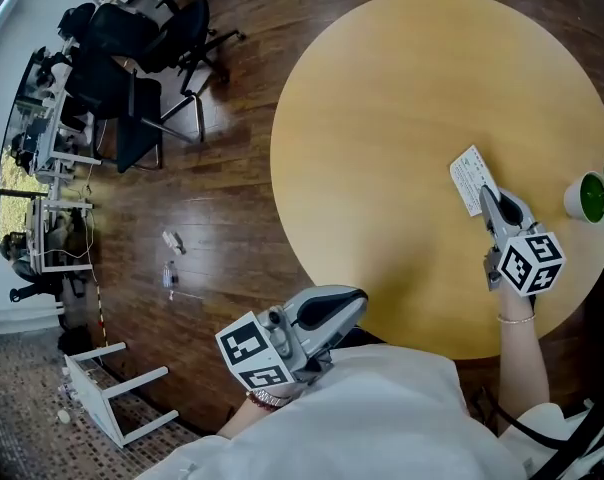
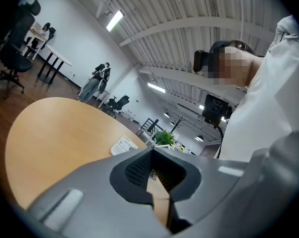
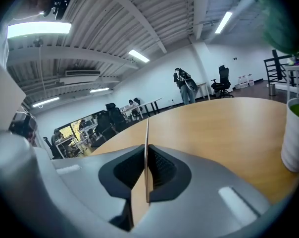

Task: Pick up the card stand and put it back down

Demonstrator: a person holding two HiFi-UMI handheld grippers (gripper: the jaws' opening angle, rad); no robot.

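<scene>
The card stand (image 1: 470, 176) is a thin white printed card on the right side of the round wooden table (image 1: 402, 108). My right gripper (image 1: 485, 196) is shut on its near edge. The right gripper view shows the card stand (image 3: 147, 133) edge-on, pinched upright between the two pads of my right gripper (image 3: 146, 155). My left gripper (image 1: 357, 296) hangs at the table's near edge, close to the person's body, jaws together and holding nothing. From the left gripper (image 2: 152, 155) the card stand (image 2: 122, 145) shows far across the table.
A white pot with a green plant (image 1: 588, 196) stands at the table's right edge, close to the card stand; it shows as the pot (image 3: 294, 143) in the right gripper view. Black office chairs (image 1: 147, 43) and desks stand on the wooden floor at left. A white frame (image 1: 112, 388) lies on the floor.
</scene>
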